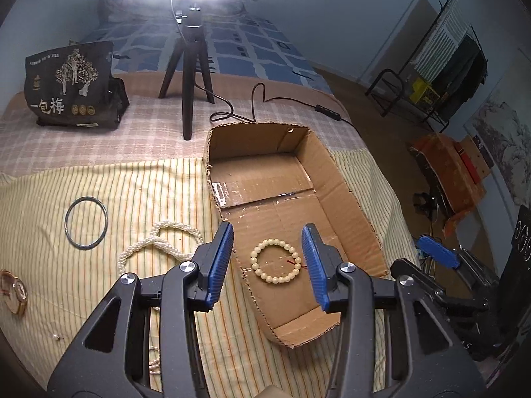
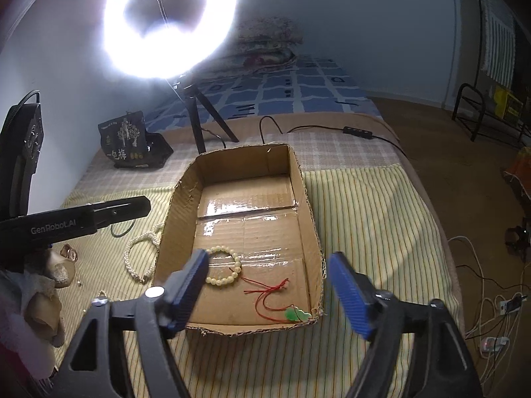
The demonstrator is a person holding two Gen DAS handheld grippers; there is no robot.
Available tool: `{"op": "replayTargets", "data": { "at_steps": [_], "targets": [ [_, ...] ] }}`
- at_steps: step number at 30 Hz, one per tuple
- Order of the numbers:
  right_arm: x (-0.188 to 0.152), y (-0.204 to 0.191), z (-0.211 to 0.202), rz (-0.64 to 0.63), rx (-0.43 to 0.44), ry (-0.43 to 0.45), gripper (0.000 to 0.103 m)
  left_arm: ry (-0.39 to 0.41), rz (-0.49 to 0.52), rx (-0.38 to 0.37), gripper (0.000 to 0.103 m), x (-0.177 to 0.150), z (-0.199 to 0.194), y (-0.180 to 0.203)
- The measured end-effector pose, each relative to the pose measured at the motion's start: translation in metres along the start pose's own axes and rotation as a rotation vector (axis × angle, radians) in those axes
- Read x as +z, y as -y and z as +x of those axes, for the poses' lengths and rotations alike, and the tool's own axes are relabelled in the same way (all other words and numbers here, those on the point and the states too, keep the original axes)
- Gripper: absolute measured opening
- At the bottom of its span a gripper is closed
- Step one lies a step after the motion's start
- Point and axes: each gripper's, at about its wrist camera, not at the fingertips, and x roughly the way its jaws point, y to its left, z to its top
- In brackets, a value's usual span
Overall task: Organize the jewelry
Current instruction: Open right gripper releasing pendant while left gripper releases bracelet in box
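An open cardboard box [image 1: 351,192] lies on the striped cloth. On its floor rests a cream bead bracelet [image 1: 276,261], with my left gripper [image 1: 268,232] open above it, the pads clear of the beads. The right wrist view shows the same bracelet [image 2: 223,267] and a green pendant on a red cord [image 2: 297,314] in the box's near right corner. My right gripper [image 2: 268,257] hangs open over the box's near end, holding nothing. Left of the box lie a pearl necklace [image 1: 159,245], a dark bangle [image 1: 86,224] and a watch [image 1: 15,292].
A ring light on a black tripod [image 1: 189,76] stands behind the box, its cable [image 1: 265,99] trailing right. A black snack bag [image 1: 71,86] sits at the back left. The bed's edge drops to the floor on the right, where wires lie [image 2: 491,315].
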Motion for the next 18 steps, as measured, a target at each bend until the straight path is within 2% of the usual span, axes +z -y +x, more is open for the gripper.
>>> {"op": "replayTargets", "data": {
  "at_steps": [9,18],
  "targets": [
    [0.000,-0.011,-0.007,-0.029,-0.057,0.019,0.100,0.019,0.019,0.034,0.044,-0.003,-0.019,-0.011],
    [0.004,-0.029,-0.019,-0.047,-0.085,0.053,0.103,0.047,0.028,0.080,0.044,-0.008,-0.053,-0.046]
  ]
}}
